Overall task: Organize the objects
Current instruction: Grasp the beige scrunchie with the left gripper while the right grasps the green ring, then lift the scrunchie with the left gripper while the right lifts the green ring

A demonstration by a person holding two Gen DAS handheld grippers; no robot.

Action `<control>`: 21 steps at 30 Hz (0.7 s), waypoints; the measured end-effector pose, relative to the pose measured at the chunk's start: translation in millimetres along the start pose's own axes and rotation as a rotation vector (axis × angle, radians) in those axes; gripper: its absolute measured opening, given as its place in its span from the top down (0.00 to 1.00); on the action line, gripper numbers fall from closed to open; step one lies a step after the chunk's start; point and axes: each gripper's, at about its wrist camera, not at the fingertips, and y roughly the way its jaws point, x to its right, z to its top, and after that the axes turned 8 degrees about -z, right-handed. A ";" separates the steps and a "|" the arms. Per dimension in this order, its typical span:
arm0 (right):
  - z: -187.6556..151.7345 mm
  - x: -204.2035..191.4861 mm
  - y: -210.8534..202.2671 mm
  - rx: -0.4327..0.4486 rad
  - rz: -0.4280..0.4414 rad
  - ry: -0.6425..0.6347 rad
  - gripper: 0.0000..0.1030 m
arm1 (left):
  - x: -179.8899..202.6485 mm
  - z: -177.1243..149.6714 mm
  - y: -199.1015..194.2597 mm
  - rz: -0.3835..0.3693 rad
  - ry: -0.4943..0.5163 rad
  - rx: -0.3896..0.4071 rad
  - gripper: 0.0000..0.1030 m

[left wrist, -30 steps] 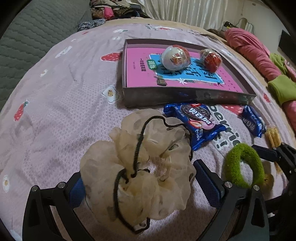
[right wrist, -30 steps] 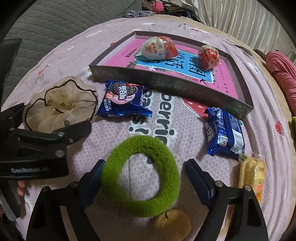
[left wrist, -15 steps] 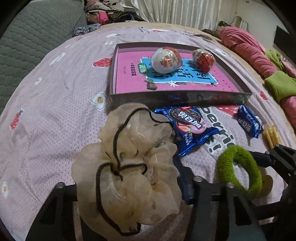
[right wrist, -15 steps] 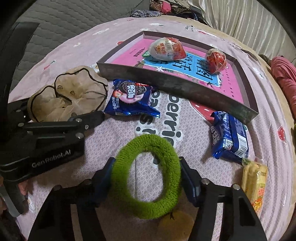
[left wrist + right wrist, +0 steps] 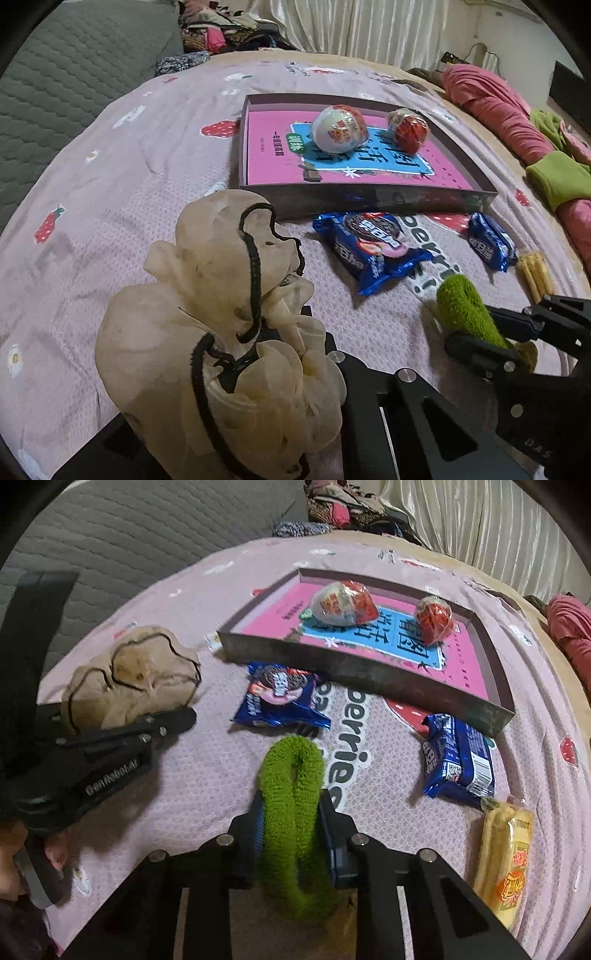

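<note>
My left gripper (image 5: 251,354) is shut on a cream scrunchie with black trim (image 5: 221,314), bunched up and lifted off the bed; it also shows in the right wrist view (image 5: 129,679). My right gripper (image 5: 291,830) is shut on a green fuzzy hair tie (image 5: 291,812), squeezed into a narrow loop; it shows in the left wrist view too (image 5: 465,310). A shallow grey box (image 5: 369,197) with a pink and blue base holds a white and red egg (image 5: 340,127) and a smaller red egg (image 5: 408,129).
Two blue cookie packets (image 5: 280,698) (image 5: 458,760) lie on the pink strawberry bedspread in front of the box. A yellow snack packet (image 5: 506,864) lies at the right. A small yellowish round item (image 5: 347,923) sits under the right gripper. Piled clothes (image 5: 495,110) lie far right.
Both grippers closed from open. The left squeezed the cream scrunchie and raised it. The right squeezed the green hair tie from a round ring into a narrow loop.
</note>
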 end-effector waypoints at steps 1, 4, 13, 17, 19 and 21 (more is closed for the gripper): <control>0.3 -0.3 -2.3 0.007 0.004 0.002 0.74 | 1.2 -1.8 -1.8 0.000 0.002 0.000 0.91; 1.3 -1.3 -11.0 0.031 0.019 0.004 0.74 | 4.8 -5.2 -8.7 -0.001 0.006 0.013 0.91; -0.4 -5.6 -38.0 0.067 0.018 -0.005 0.74 | 20.4 -10.5 -38.7 -0.005 0.021 0.051 0.91; -4.9 -5.4 -49.9 0.081 0.014 0.002 0.74 | 26.5 -15.9 -51.3 -0.005 0.020 0.061 0.91; -6.8 -3.2 -55.7 0.089 0.012 0.006 0.74 | 30.8 -19.0 -59.1 -0.005 0.022 0.068 0.91; -8.8 -1.5 -61.8 0.093 0.014 0.016 0.74 | 35.1 -21.3 -66.6 -0.007 0.021 0.074 0.91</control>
